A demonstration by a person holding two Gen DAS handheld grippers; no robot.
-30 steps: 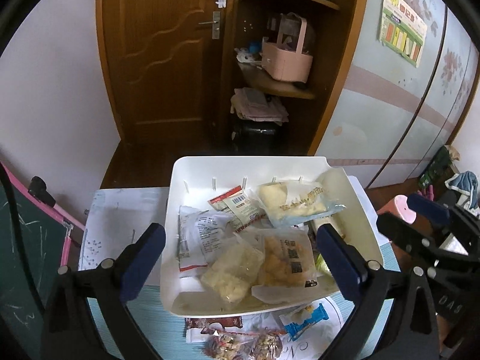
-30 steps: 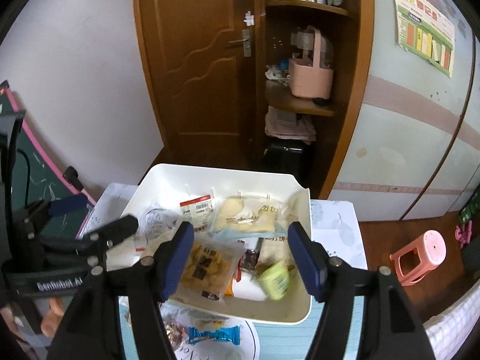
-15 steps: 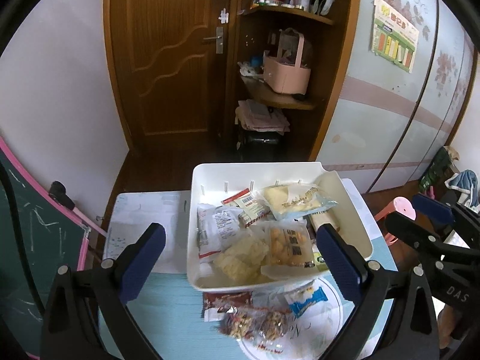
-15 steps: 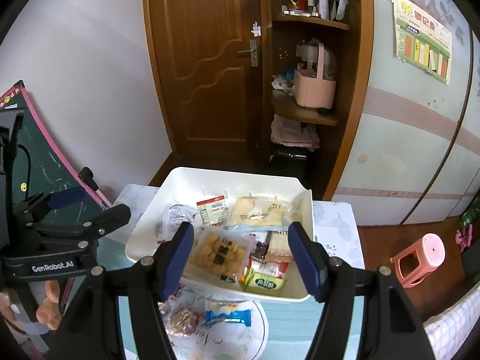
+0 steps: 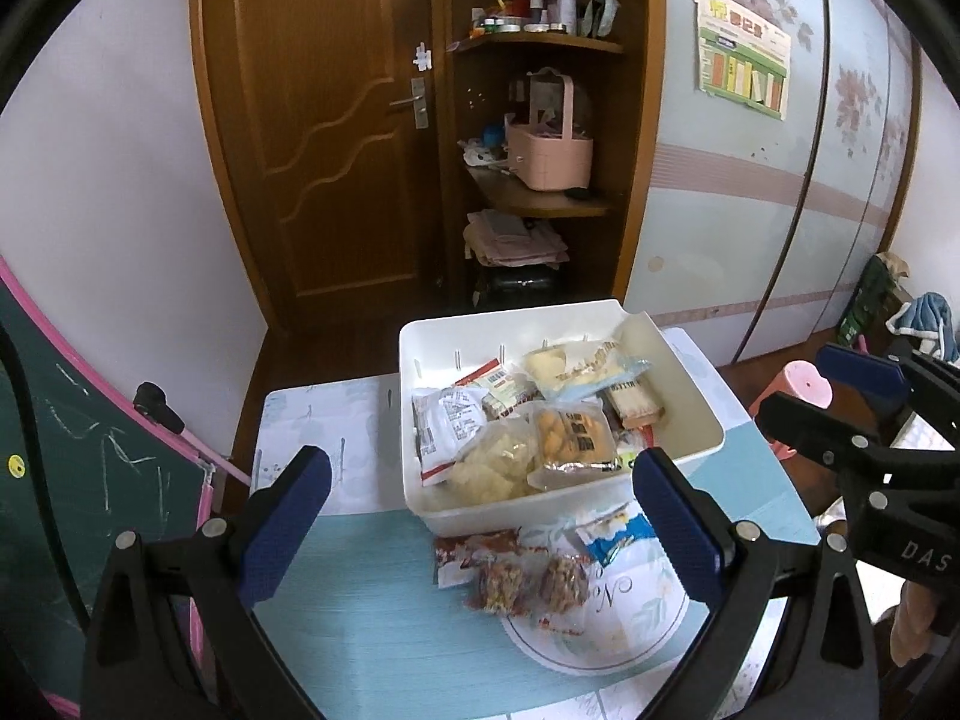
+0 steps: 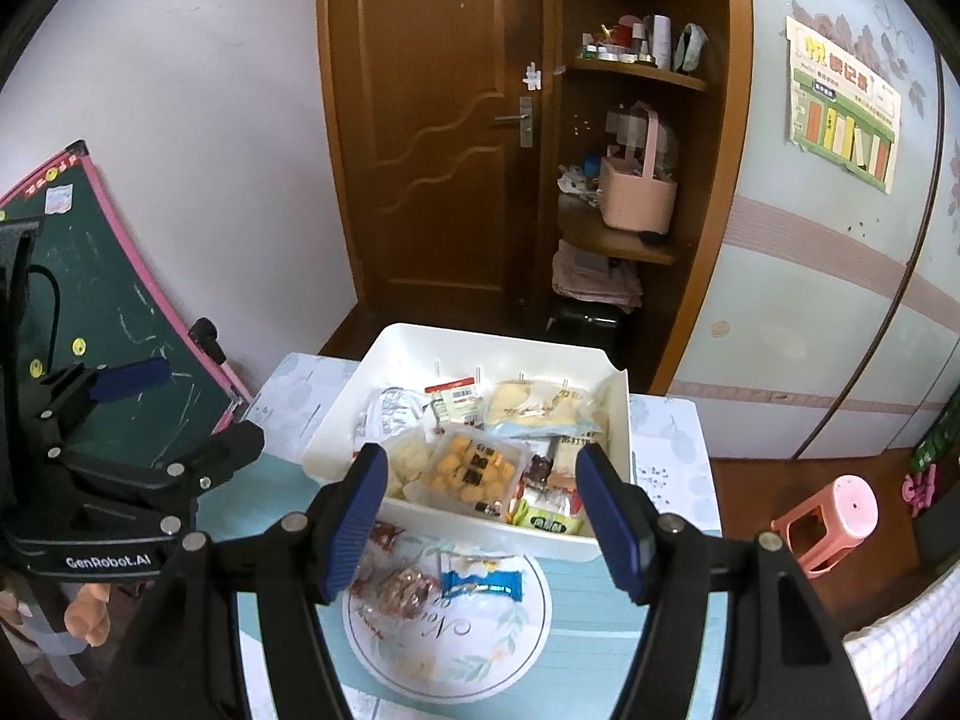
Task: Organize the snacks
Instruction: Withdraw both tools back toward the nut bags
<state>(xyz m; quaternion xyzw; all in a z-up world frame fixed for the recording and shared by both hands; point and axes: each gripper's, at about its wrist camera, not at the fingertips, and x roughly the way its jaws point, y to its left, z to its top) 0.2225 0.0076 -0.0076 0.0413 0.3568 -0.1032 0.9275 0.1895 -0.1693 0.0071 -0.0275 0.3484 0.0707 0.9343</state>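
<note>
Table, snack bin beyond open left claw

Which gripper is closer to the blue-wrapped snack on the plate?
Right, as far as I can judge. The right gripper hovers open just above the blue-wrapped snack; the left gripper sits further left, open.

The black body of the left gripper, seen from the right wrist view, carries white lettering "GenRobot.AI". The black frame of the right gripper, seen from the left wrist view, shows "DAS", cut off at the picture's edge. The round white floral-rimmed plate bears cursive script beginning "No", upside down in the right wrist view. Print on the snack wrappers and the green-and-yellow wall poster is too small to read.
</note>
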